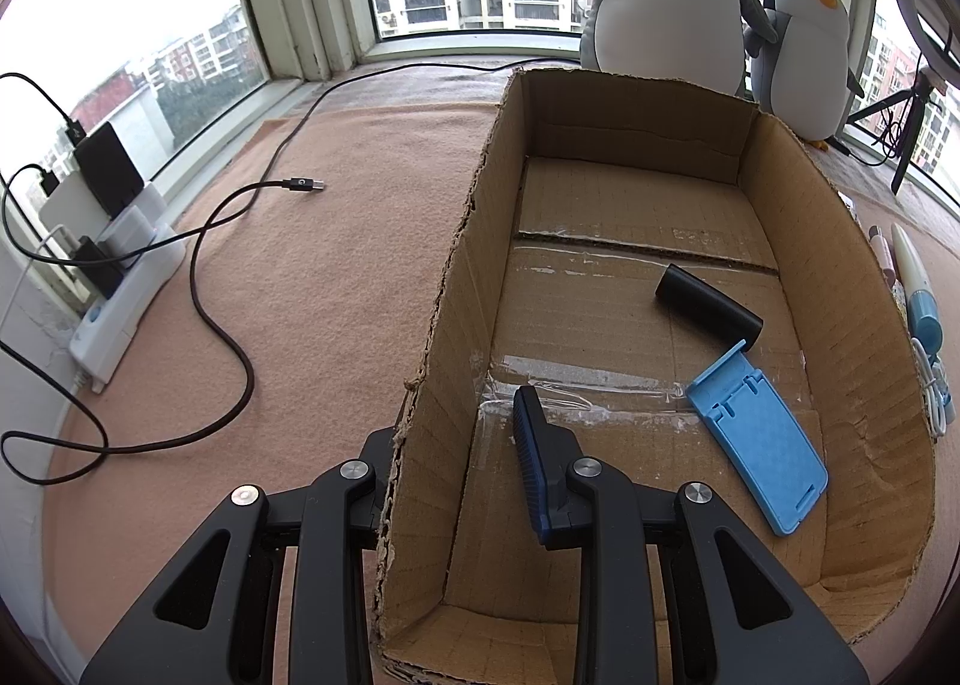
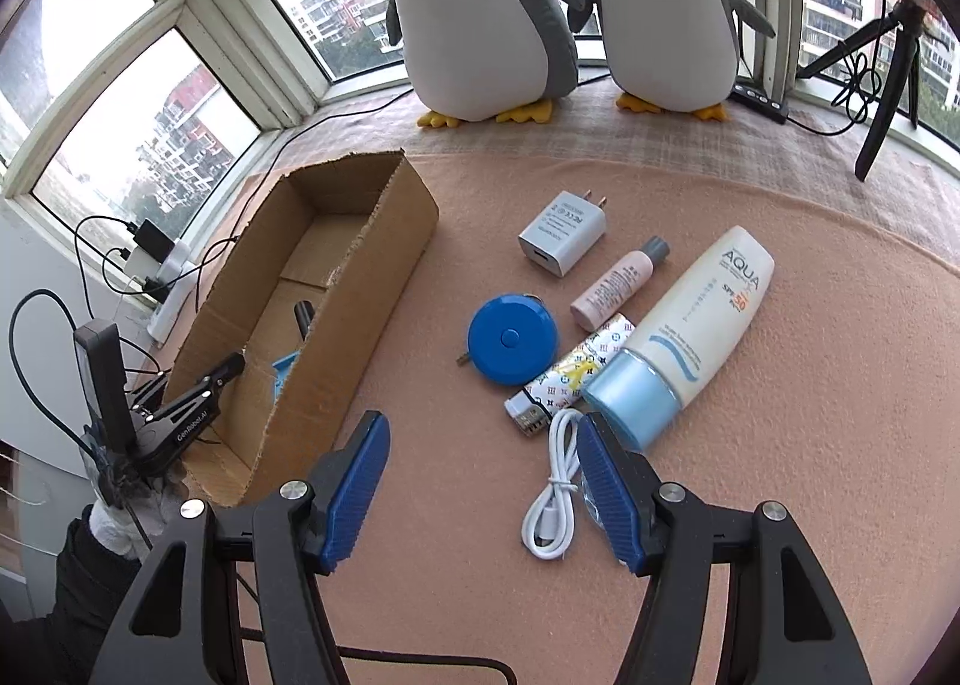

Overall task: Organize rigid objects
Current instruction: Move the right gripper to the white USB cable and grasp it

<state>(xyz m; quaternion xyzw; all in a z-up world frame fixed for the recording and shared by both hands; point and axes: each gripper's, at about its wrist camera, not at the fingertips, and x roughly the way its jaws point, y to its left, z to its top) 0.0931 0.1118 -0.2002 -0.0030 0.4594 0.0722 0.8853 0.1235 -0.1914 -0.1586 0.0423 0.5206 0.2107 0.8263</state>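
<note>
Inside the cardboard box (image 1: 606,241): a black cylinder (image 1: 708,308) lying flat, long axis slanting from far-left to near-right, and a light blue phone stand (image 1: 757,436) lying flat with its long axis running from the cylinder's near end toward the box's near right corner, its folded end touching the cylinder. Outside, to the right of the box on the cloth: a white charger plug (image 2: 563,233) with prongs pointing away toward the window; a pink bottle (image 2: 619,283) and a white sunscreen bottle (image 2: 690,332) lying parallel, the sunscreen's blue cap nearest; a round blue tape measure (image 2: 511,339); a patterned lighter (image 2: 570,374) slanting, metal end nearest; a coiled white cable (image 2: 555,490).

Underneath, a peach blanket (image 2: 750,475) spread over a bay-window ledge, two plush penguins (image 2: 480,12) at the glass, a tripod (image 2: 888,84) at far right, a power strip (image 1: 126,289) with black cables at left.

Left gripper (image 1: 456,457) spread wide, straddling the box's left wall, one finger outside and one inside, holding nothing. Right gripper (image 2: 480,481) likewise wide open, empty, hovering above the blanket, its right finger just beside the cable and the sunscreen cap.
</note>
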